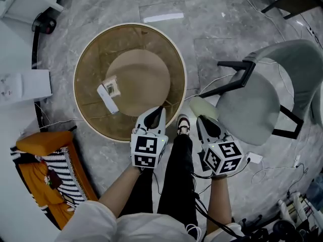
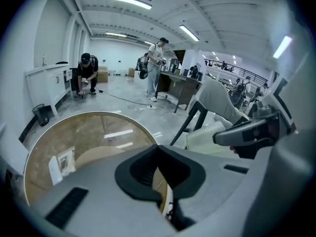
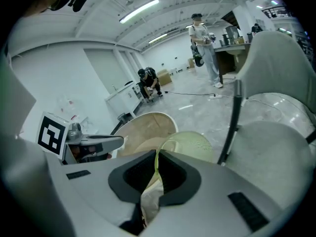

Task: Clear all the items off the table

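Note:
A round glass table with a tan base stands in front of me. On it lie a white flat strip and a small labelled packet, seen together as a packet in the left gripper view. My left gripper hangs over the table's near rim, jaws shut with nothing between them. My right gripper is off the table's right side, shut on the thin edge of a pale yellow-green bubble pouch.
A grey chair with dark legs stands close on the right. An orange and striped bag sits at the lower left, beside a white cabinet. Cables run over the floor. My own legs and shoe are between the grippers. Two people work far back.

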`<state>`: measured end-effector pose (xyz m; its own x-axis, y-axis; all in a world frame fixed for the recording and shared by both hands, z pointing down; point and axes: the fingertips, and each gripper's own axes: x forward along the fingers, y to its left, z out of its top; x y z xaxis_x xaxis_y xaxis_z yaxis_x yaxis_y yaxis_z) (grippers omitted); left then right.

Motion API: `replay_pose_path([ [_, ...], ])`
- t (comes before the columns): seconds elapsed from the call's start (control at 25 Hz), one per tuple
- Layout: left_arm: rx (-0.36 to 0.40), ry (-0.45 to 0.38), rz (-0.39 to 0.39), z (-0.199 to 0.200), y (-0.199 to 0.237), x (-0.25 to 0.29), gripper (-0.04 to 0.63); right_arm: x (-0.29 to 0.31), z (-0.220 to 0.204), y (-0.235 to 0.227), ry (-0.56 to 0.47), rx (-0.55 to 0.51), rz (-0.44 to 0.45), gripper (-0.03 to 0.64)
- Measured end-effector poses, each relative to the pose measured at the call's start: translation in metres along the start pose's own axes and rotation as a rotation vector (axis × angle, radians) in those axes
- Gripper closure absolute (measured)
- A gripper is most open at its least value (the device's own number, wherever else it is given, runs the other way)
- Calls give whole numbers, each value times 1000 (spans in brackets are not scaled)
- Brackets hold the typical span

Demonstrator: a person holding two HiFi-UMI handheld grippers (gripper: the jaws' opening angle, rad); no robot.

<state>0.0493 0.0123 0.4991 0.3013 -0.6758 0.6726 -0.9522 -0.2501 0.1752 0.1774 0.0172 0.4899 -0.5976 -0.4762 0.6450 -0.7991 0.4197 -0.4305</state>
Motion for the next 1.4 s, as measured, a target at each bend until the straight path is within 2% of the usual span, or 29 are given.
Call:
replay_pose_path([
  [0.28, 58, 28, -107, 11, -78, 46, 592, -58, -14, -89, -19, 115, -157, 581],
  [0.44, 43, 53, -161, 11, -122, 78, 592, -84, -25, -144, -4, 170, -242, 581],
  [0.64, 73, 75, -206, 12, -159, 107, 592, -101, -36, -203, 25, 250, -333, 581],
  [0.84, 53, 99, -205, 11, -170, 128, 592, -100, -47, -238, 86, 299, -395, 581],
  [1.0, 60, 106, -200, 12, -173, 141, 592, -93, -56, -255, 158, 298, -436, 581],
  [1.2, 54, 109, -189, 12, -167, 149, 592, -78, -63, -265, 243, 271, -469, 581],
  [1.4, 44, 114, -171, 7, -154, 150, 592, -67, -62, -267, 257, 284, -496, 581],
])
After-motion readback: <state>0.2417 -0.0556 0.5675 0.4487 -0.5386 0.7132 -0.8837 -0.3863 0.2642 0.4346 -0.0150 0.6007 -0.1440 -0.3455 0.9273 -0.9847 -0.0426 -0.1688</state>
